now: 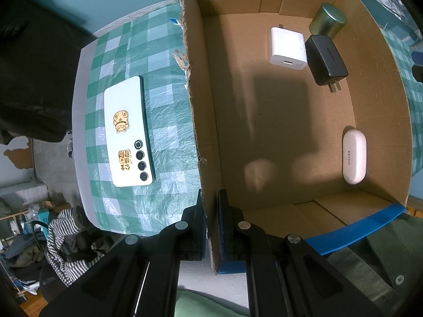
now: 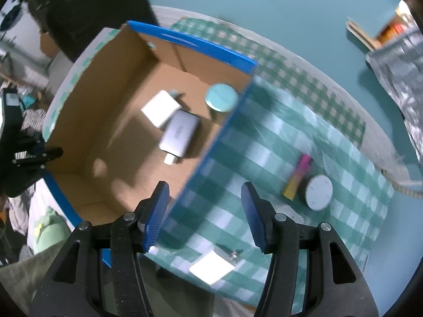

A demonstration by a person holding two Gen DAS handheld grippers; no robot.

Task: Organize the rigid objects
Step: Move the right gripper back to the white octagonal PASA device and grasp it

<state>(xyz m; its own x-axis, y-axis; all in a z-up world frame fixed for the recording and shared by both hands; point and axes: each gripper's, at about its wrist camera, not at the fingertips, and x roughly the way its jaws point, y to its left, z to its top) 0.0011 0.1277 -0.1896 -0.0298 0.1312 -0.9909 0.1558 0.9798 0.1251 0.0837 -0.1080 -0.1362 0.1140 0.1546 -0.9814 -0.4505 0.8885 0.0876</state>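
My left gripper [image 1: 211,200] is shut on the near left wall of the open cardboard box [image 1: 208,121], one finger on each side. Inside the box lie a white charger [image 1: 286,46], a black charger [image 1: 326,59], a green-gold tin [image 1: 327,19] and a white earbud case [image 1: 354,155]. A white phone [image 1: 128,132] lies on the checked cloth left of the box. My right gripper [image 2: 206,211] is open and empty, hovering over the box's right wall [image 2: 211,142]. A pink-yellow tube [image 2: 297,175], a round white puck [image 2: 318,192] and a white square item [image 2: 212,266] lie on the cloth.
The table with the green checked cloth [image 2: 264,142] ends at a rounded edge near a teal wall. A foil bag [image 2: 399,74] stands at the far right. Striped clothing [image 1: 66,243] and clutter sit below the table on the left.
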